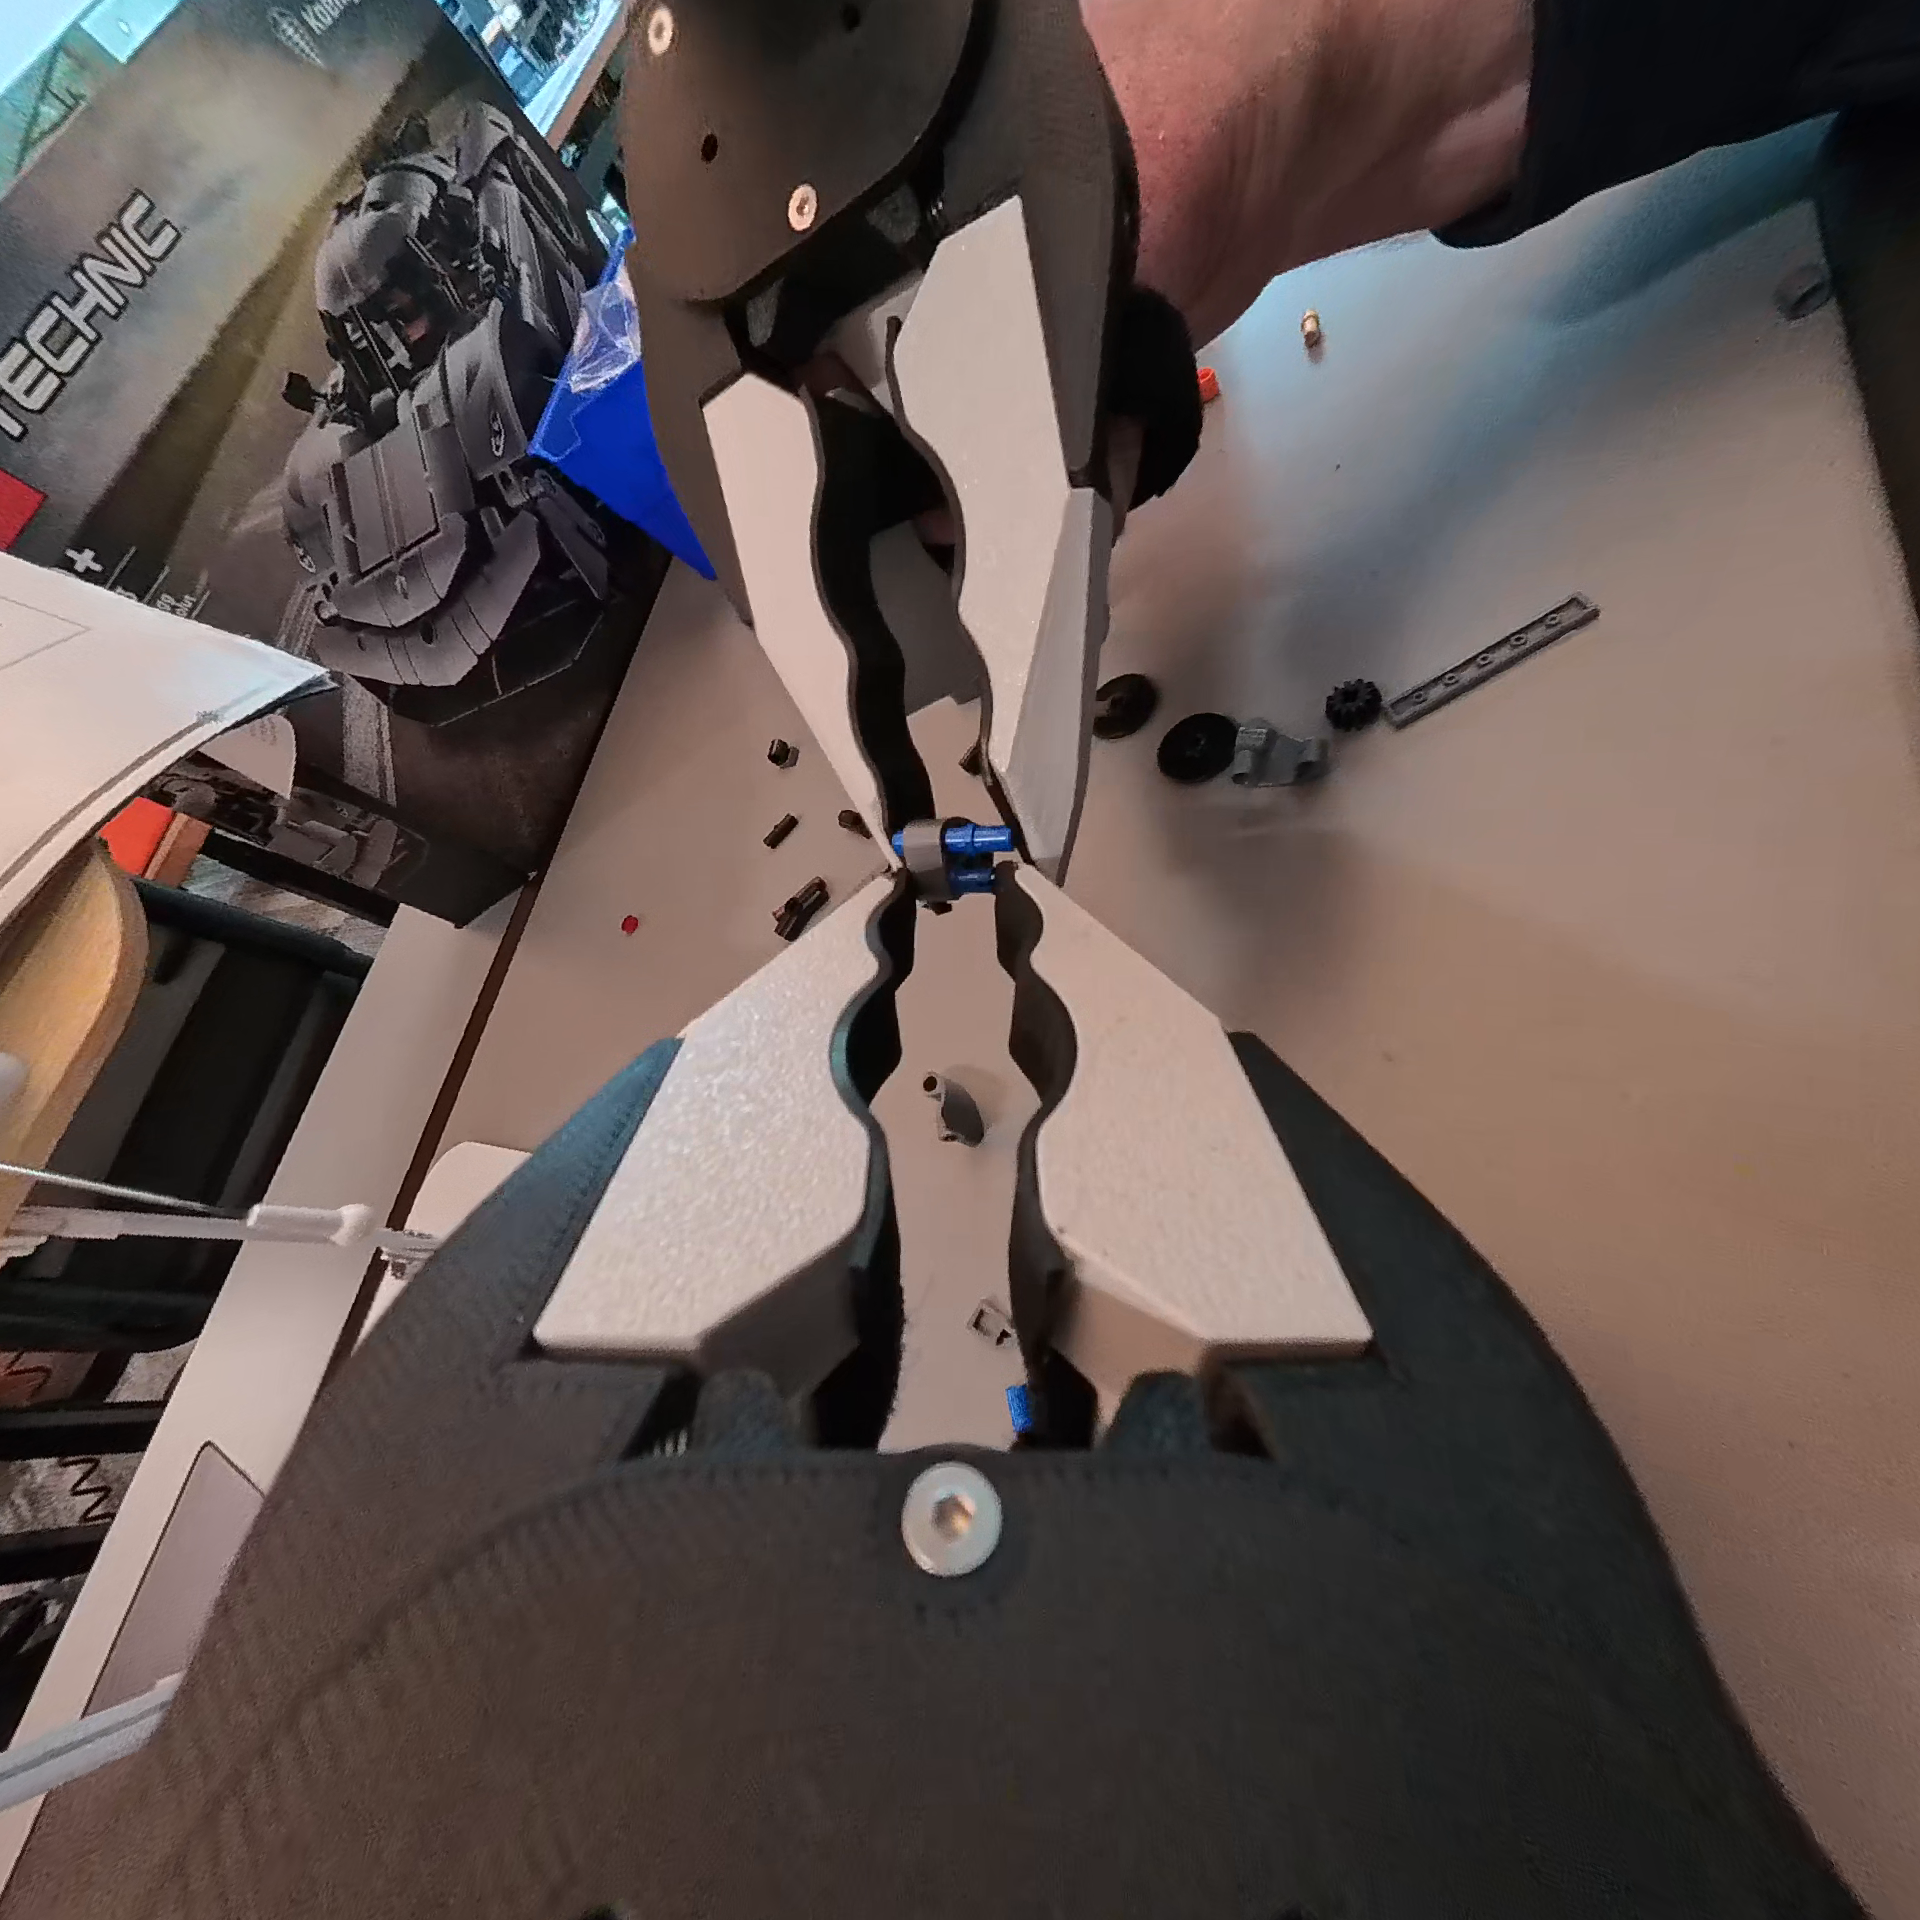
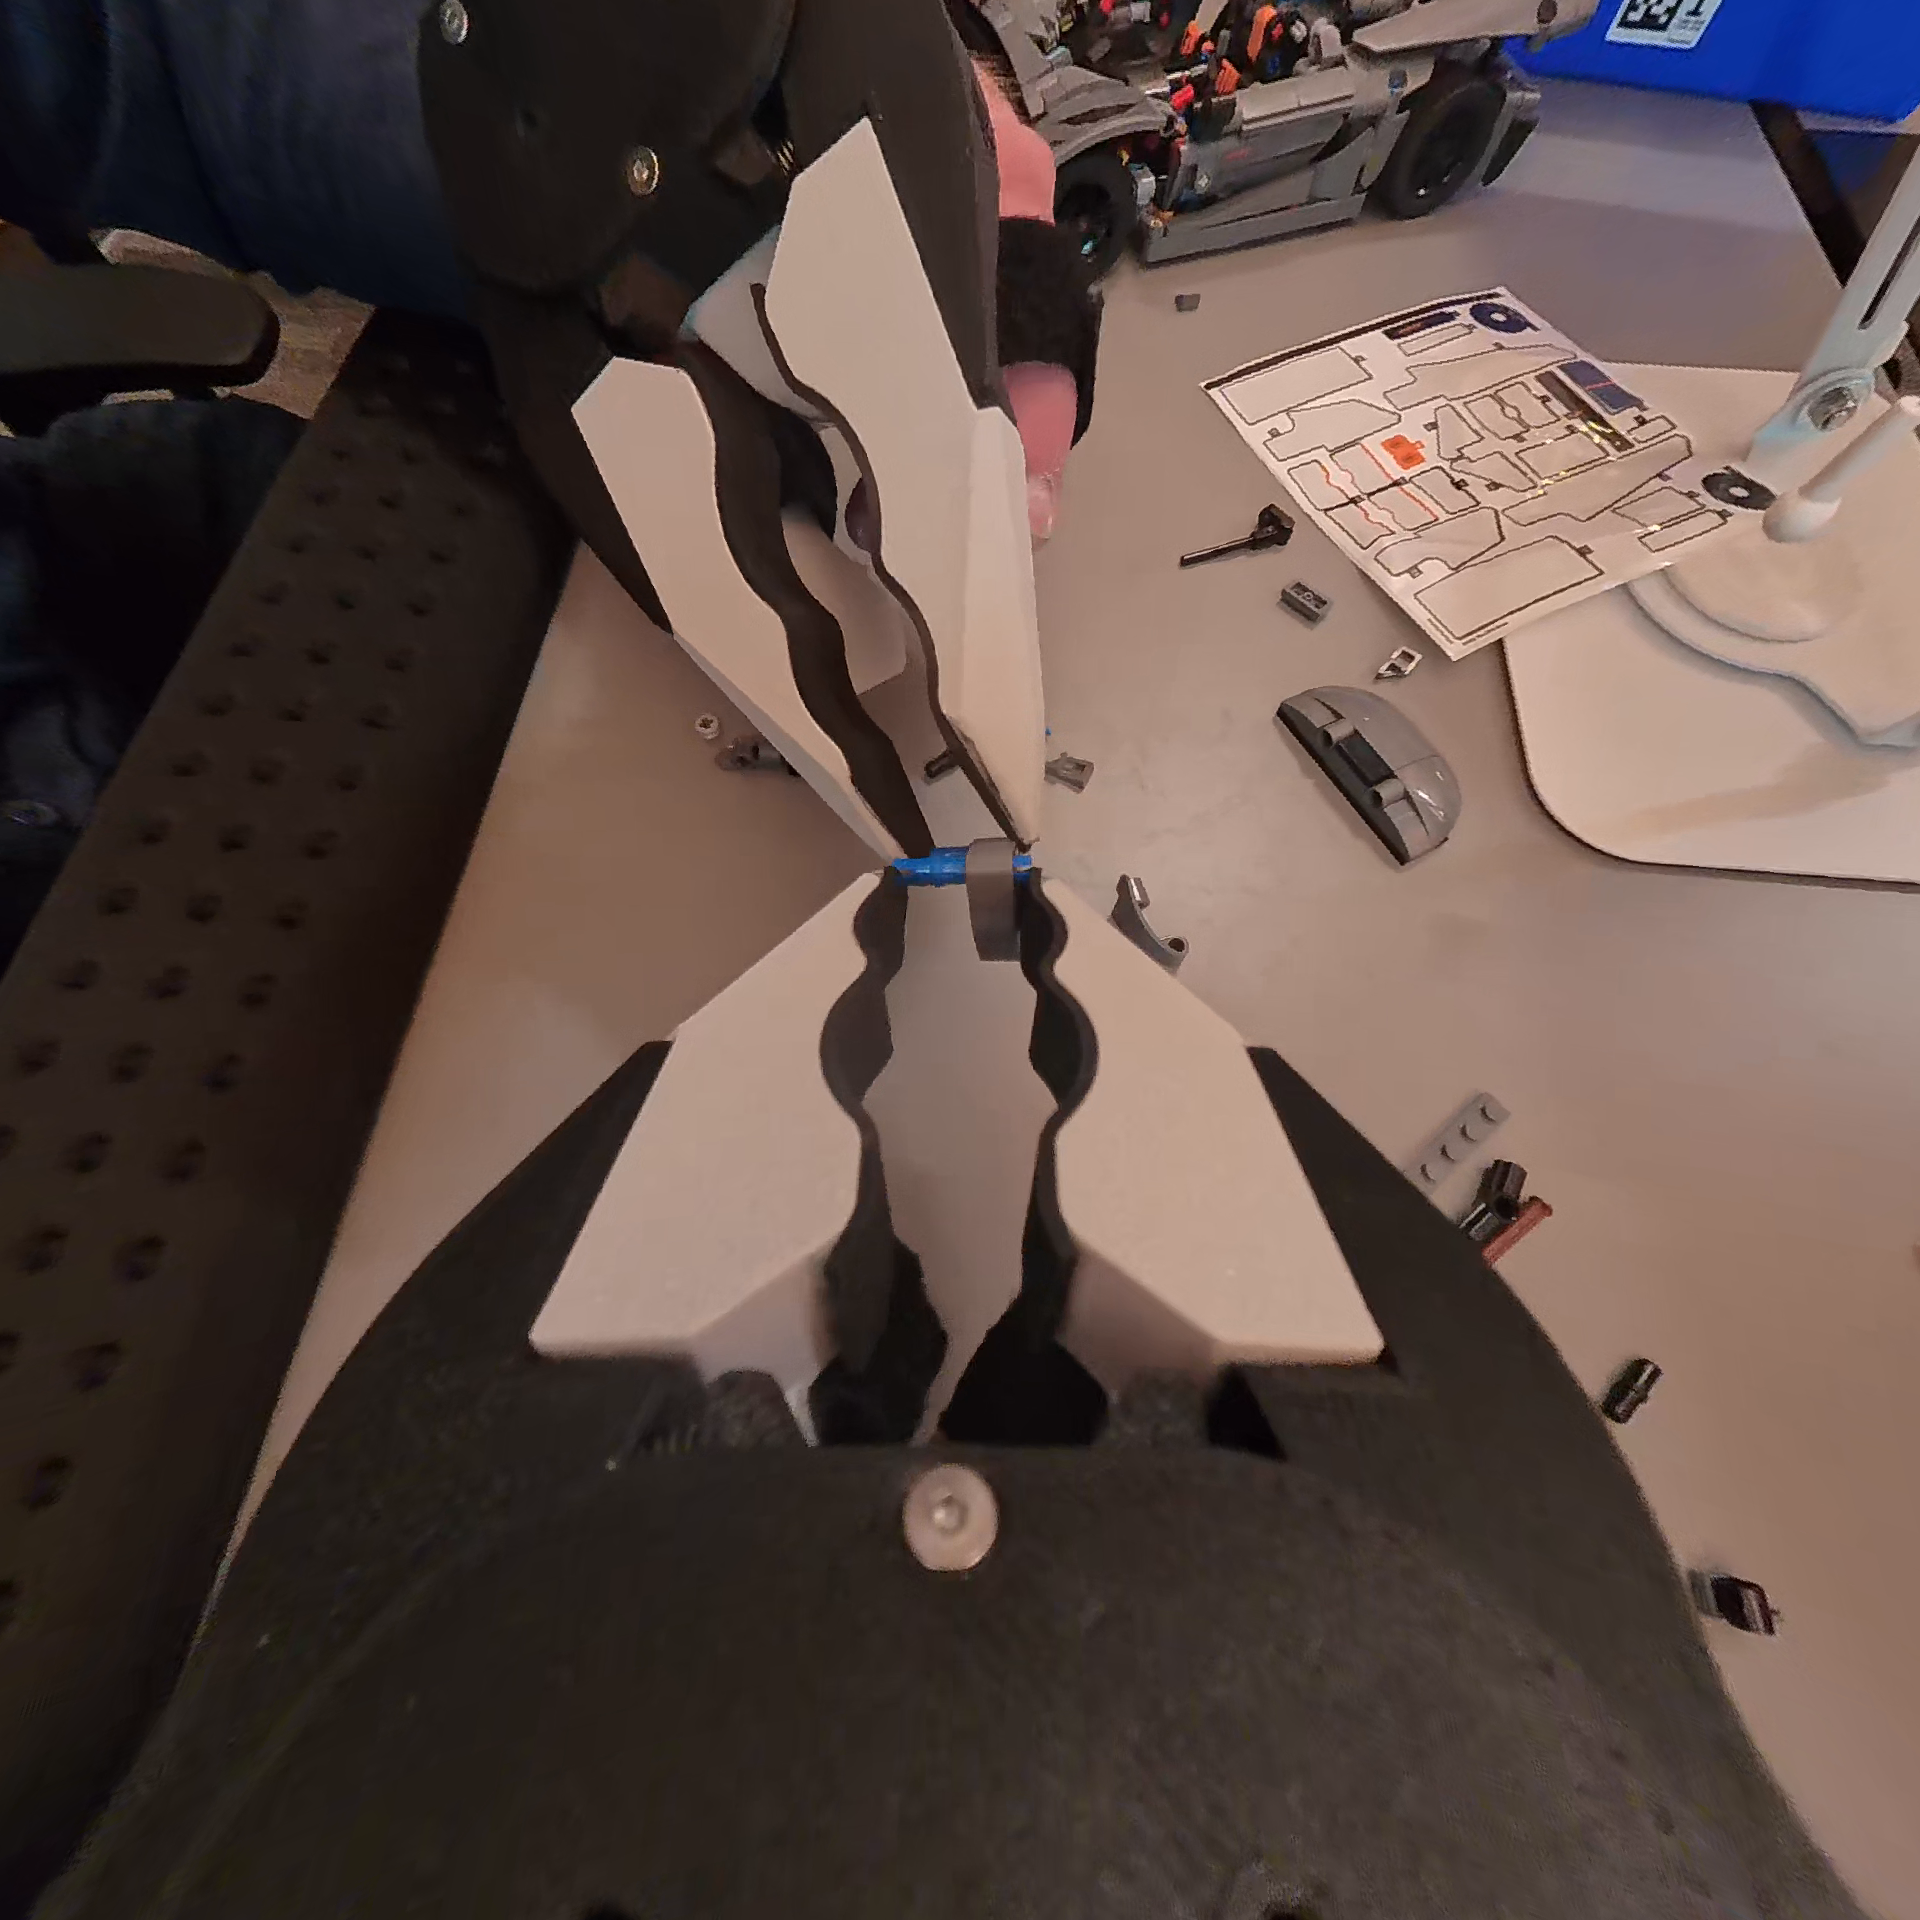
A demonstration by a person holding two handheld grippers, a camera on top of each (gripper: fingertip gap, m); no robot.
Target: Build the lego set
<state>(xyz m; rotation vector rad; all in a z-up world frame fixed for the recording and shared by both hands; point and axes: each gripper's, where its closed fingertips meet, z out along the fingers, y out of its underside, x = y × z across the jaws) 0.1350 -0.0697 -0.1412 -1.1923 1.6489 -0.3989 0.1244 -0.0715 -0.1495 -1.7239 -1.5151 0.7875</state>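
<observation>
Two tip-to-tip tools meet above the table (image 1: 1455, 1039): the left hand-held gripper (image 1: 951, 883) and right hand-held gripper (image 2: 961, 883) each pinch nearly closed on one small grey-and-blue lego piece (image 1: 951, 857).

A pale grey bench (image 2: 1558, 1039) carries everything. At its far right edge, in the right wrist view, a white rounded board (image 2: 1714, 790) lies flat, bearing a white stand (image 2: 1787, 582) with a slanted arm. A blue bin (image 2: 1766, 62) sits at the far right corner. A black perforated panel (image 2: 208, 935) runs along the bench's left edge. In the left wrist view, a blue bin (image 1: 613, 457) stands near the far left edge.
</observation>
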